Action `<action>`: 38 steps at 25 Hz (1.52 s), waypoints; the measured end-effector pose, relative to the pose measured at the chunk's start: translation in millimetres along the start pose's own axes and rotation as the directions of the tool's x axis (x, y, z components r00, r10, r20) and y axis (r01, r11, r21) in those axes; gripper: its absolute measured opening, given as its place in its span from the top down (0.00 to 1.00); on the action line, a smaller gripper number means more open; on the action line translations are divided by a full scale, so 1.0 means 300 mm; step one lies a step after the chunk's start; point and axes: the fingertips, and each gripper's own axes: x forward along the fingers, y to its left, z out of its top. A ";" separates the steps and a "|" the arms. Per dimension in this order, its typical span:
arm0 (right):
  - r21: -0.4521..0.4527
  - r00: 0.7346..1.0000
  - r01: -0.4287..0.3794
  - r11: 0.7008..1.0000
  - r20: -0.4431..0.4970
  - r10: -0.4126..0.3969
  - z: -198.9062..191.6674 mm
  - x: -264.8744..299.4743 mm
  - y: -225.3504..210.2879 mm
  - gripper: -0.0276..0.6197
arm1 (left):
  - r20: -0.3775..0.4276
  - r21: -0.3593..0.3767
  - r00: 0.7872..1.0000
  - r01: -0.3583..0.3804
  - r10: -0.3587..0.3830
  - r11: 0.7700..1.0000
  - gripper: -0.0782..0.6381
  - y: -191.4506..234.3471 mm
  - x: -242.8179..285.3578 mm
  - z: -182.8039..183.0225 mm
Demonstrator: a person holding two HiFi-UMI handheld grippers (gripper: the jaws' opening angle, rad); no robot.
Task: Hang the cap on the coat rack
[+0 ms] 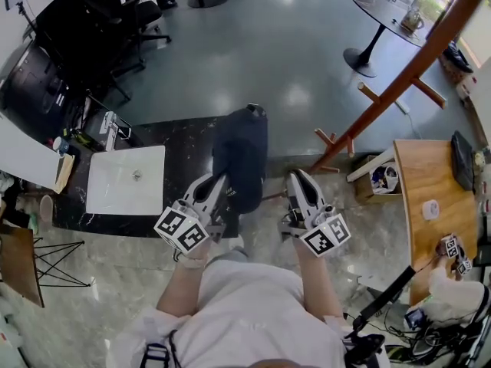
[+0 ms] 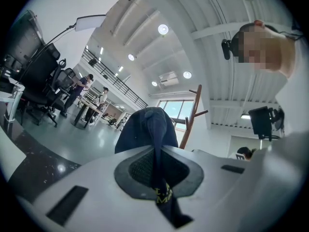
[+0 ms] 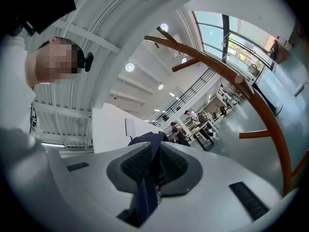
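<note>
A dark navy cap (image 1: pixel 242 153) hangs in the air between my two grippers, above the floor. My left gripper (image 1: pixel 222 181) is shut on its fabric; in the left gripper view the cap (image 2: pixel 147 128) rises from between the jaws of the left gripper (image 2: pixel 157 174). My right gripper (image 1: pixel 295 178) holds the cap's other side, and the right gripper view shows navy cloth (image 3: pixel 146 187) pinched in the right gripper (image 3: pixel 152 170). The brown wooden coat rack (image 1: pixel 402 77) leans up to the right, its pegs bare; the coat rack (image 3: pixel 234 74) arcs overhead in the right gripper view.
A white slab (image 1: pixel 127 179) lies on a black marble counter (image 1: pixel 180 148) to the left. Black office chairs (image 1: pixel 98 15) stand at the far left. A round table (image 1: pixel 383 10) is behind the rack. A wooden desk (image 1: pixel 430 176) and a small bin (image 1: pixel 381 179) are right.
</note>
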 end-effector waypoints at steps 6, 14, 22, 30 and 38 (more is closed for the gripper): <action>-0.007 1.000 0.012 1.000 -0.008 -0.012 -0.044 0.177 -0.030 0.85 | 0.018 0.002 0.999 0.031 -0.031 1.000 0.87 0.169 0.038 0.069; -0.004 1.000 0.000 1.000 -0.022 -0.001 -0.052 0.302 -0.034 0.85 | 0.028 0.016 0.999 0.018 -0.019 1.000 0.87 0.223 0.054 0.150; 0.020 0.996 -0.067 0.998 -0.055 0.069 -0.013 0.368 0.008 0.86 | 0.077 0.064 0.996 -0.044 0.039 0.997 0.87 0.163 0.026 0.245; 0.067 0.989 -0.122 0.990 -0.074 0.127 0.051 0.407 0.049 0.86 | 0.138 0.121 0.989 -0.078 0.061 0.990 0.87 0.067 0.026 0.363; 0.062 0.989 -0.124 0.990 -0.078 0.128 0.150 0.418 0.063 0.85 | 0.170 0.190 0.985 -0.039 0.006 0.981 0.87 -0.027 0.109 0.470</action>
